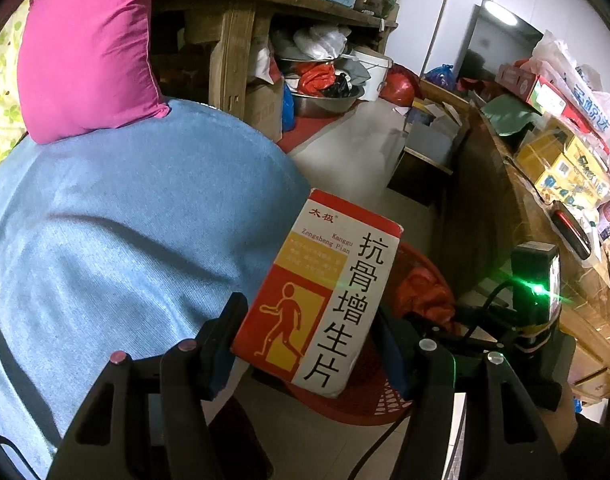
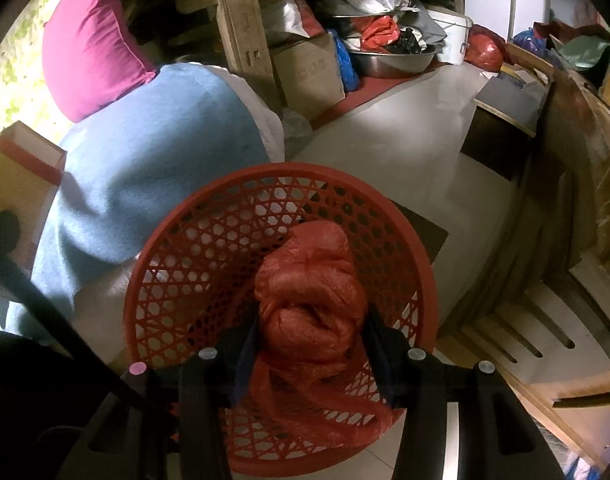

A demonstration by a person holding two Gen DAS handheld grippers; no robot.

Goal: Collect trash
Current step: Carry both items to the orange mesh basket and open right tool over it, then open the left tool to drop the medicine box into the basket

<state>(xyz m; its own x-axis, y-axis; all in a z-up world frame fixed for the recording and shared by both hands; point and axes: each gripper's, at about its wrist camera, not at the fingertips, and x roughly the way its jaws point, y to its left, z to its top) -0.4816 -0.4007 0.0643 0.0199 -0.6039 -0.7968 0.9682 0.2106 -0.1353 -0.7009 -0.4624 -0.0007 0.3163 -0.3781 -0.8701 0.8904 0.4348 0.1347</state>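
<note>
My left gripper (image 1: 309, 340) is shut on a red, yellow and white medicine box (image 1: 317, 292) with Chinese print, held upright in the air beside the blue-covered bed. The box also shows at the left edge of the right wrist view (image 2: 21, 172). My right gripper (image 2: 311, 344) is shut on a crumpled red plastic bag (image 2: 309, 296) and holds it over the open red mesh basket (image 2: 193, 240). The basket (image 1: 385, 404) and the right gripper with the bag show behind the box in the left wrist view.
A blue bed cover (image 1: 125, 220) with a magenta pillow (image 1: 89, 48) lies at the left. A wooden table (image 1: 241, 40) with a metal basin (image 1: 325, 100) and bags beneath stands at the back. A cluttered wooden counter (image 1: 565, 184) runs along the right. Grey floor (image 2: 405, 140) lies between.
</note>
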